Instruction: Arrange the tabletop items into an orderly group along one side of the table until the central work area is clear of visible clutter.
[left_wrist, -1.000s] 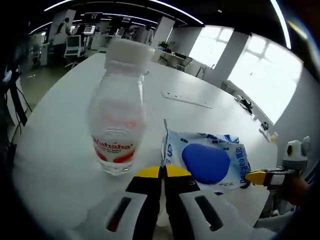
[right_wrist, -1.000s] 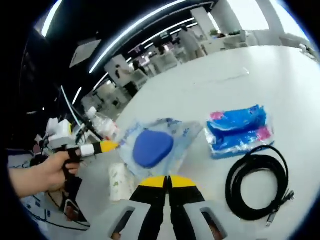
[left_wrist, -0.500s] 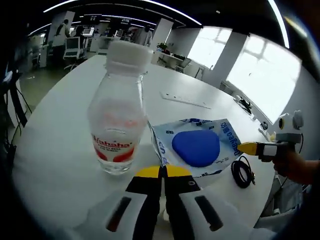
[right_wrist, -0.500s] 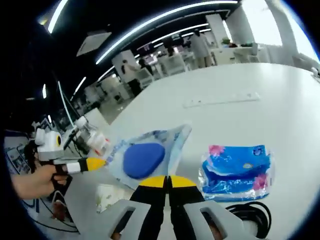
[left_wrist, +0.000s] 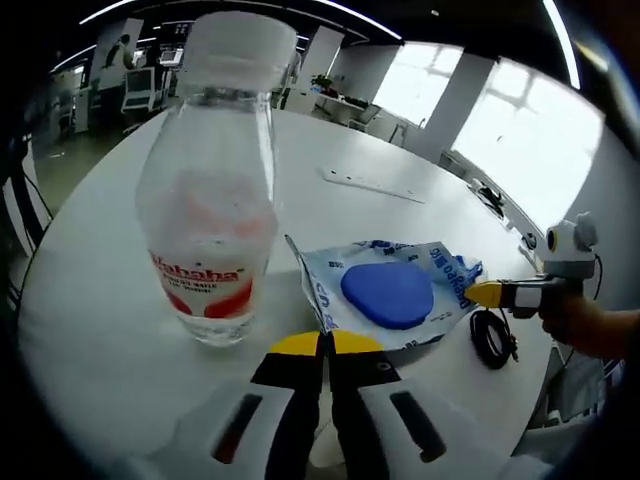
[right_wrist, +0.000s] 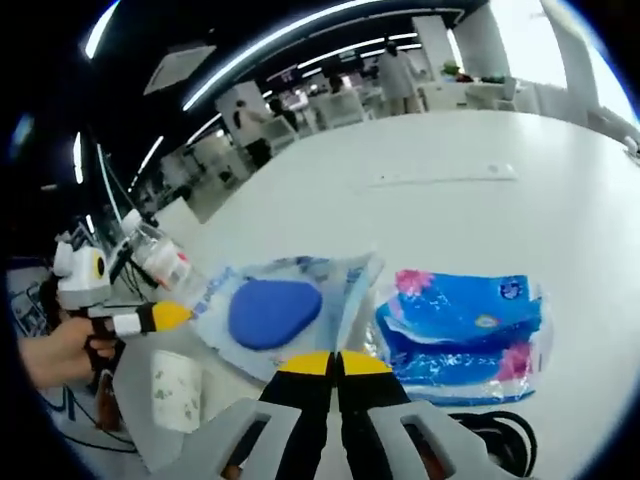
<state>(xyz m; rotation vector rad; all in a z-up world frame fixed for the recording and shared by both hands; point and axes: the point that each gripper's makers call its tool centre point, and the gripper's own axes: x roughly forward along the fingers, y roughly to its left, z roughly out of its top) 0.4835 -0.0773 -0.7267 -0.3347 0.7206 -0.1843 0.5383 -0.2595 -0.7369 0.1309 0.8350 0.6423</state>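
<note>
Gathering the loose items to one side looks to be the step in hand, with both tongs set on the clear pouch holding a blue pad. In the left gripper view, the left tongs (left_wrist: 324, 345) stand closed at the near edge of the clear pouch (left_wrist: 385, 295), seemingly pinching its corner, though the exact contact is hidden beneath the tips. A water bottle (left_wrist: 208, 190) stands upright just beside the pouch, very near the camera, and a coiled black cable (left_wrist: 492, 338) lies on the white tabletop (left_wrist: 100, 300) beyond the pouch's far corner, where the right tongs (left_wrist: 480, 294) come in, held by a hand (left_wrist: 585, 325). In the right gripper view, the right tongs (right_wrist: 336, 364) are likewise closed at the pouch's edge (right_wrist: 290, 305); a blue tissue pack (right_wrist: 462, 335) lies just beside it, the cable's (right_wrist: 500, 432) coil near that, and a small patterned paper cup (right_wrist: 177, 388) on the other side. The left tongs (right_wrist: 160, 318) touch the pouch's far corner. Next, I judge, the pouch should be carried or slid toward the bottle without knocking it over; the tissue pack and cable remain to be collected.
</note>
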